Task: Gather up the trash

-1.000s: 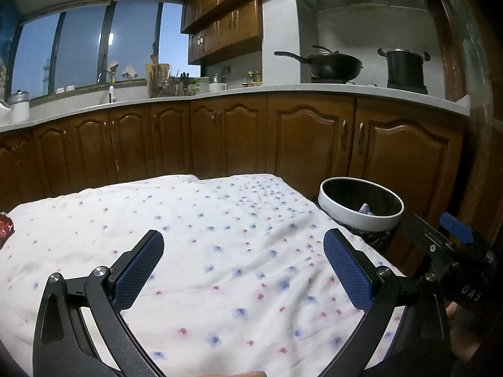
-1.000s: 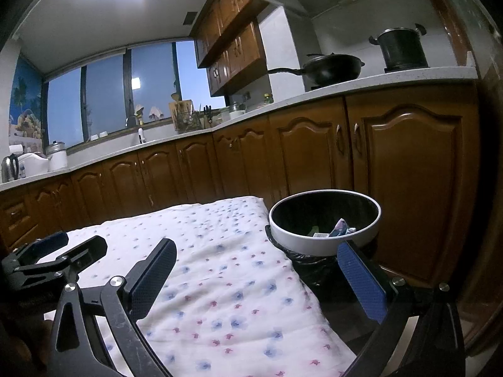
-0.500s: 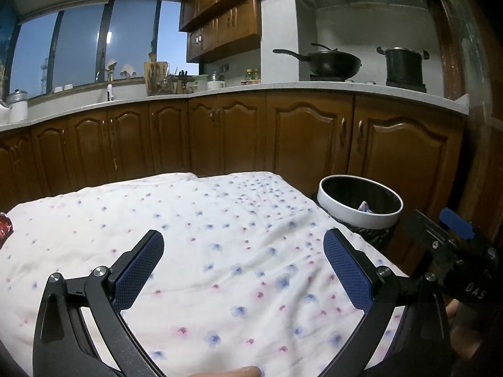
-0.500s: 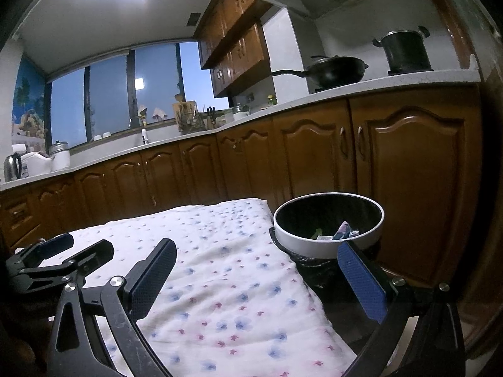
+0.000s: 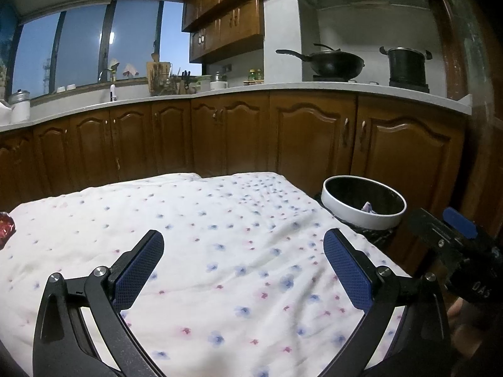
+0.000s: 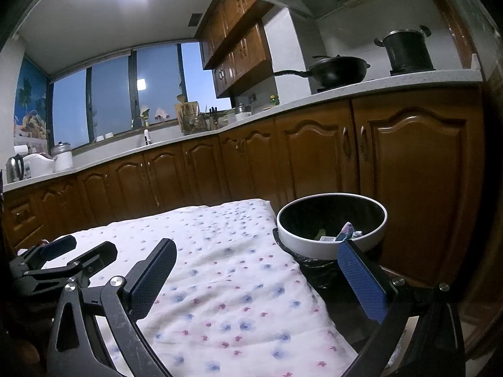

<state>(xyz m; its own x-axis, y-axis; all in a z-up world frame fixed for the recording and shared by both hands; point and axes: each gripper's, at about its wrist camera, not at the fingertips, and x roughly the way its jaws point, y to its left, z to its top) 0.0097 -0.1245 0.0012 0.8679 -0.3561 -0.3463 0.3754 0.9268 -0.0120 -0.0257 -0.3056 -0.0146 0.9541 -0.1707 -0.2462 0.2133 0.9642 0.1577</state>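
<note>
Trash: one red crumpled wrapper [image 5: 6, 223] at the far left edge of the floral cloth [image 5: 220, 235]; a few scraps [image 6: 344, 233] — number unclear — lie inside one white-rimmed bin [image 6: 330, 248], just beside the cloth's right edge. Two tools, both released and holding nothing: left tool [image 5: 243, 260] above the cloth, right tool [image 6: 256, 275] between cloth and bin. On the kitchen desk [image 5: 345, 86]: one wok [image 5: 333, 62], one pot [image 5: 407, 66].
</note>
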